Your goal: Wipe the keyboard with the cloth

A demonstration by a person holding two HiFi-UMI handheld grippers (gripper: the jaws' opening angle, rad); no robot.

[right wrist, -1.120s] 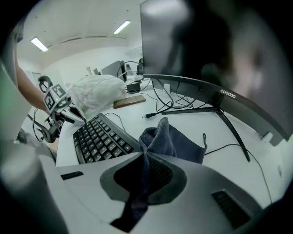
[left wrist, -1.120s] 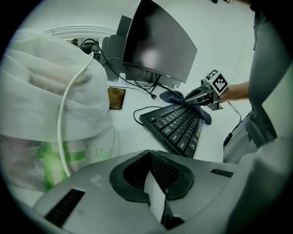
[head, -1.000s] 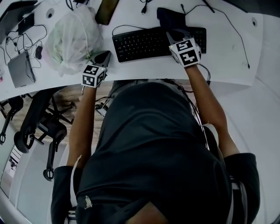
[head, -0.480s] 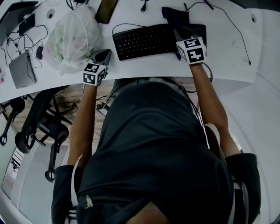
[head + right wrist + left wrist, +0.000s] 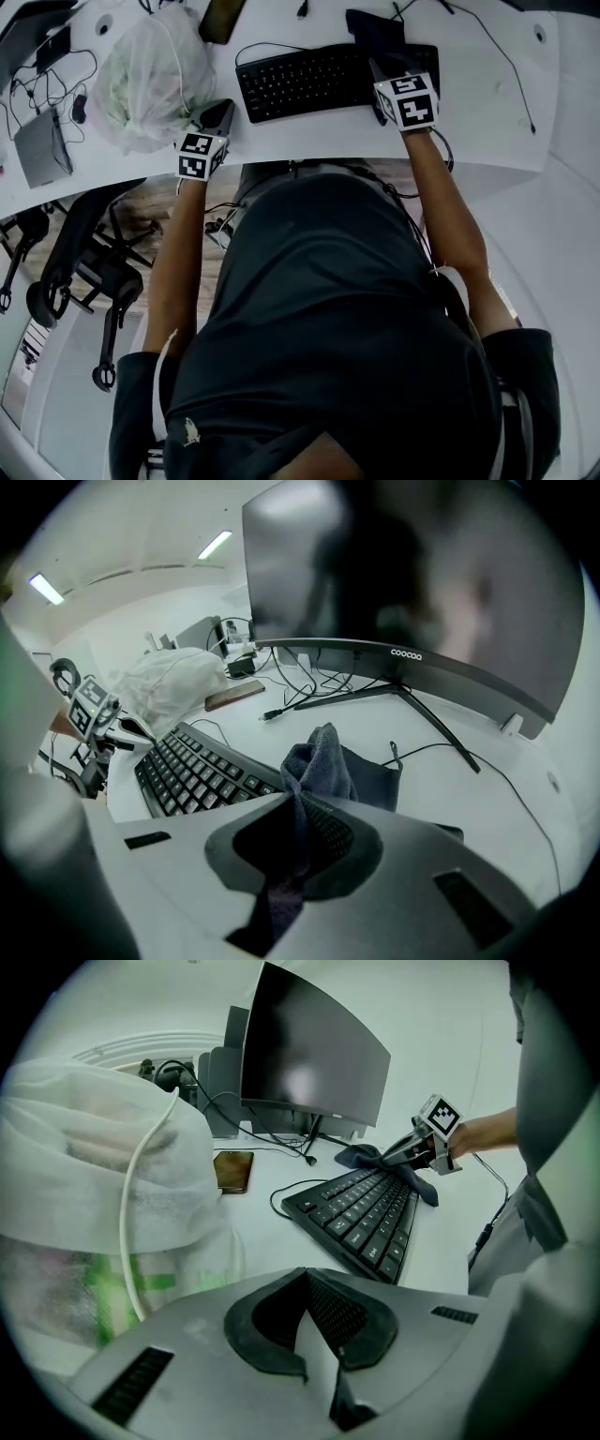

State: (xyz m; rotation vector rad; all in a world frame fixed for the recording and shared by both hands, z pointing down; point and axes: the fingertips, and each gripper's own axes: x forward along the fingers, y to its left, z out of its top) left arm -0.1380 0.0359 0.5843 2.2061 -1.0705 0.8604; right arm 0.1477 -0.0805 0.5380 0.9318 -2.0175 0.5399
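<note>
Jaws of the right gripper [image 5: 298, 841] are pinching the dark cloth [image 5: 319, 757], which is lying over the right end of the keyboard [image 5: 300, 84] and hiding the keys there. The left gripper [image 5: 314, 1321] is hovering left of the keyboard, its jaws pressing together on nothing. Behind the keyboard a monitor [image 5: 422, 583] is standing on the white desk [image 5: 487, 127]. Left of the keyboard a white bag [image 5: 150, 80] is sitting, and its contents are hard to make out.
</note>
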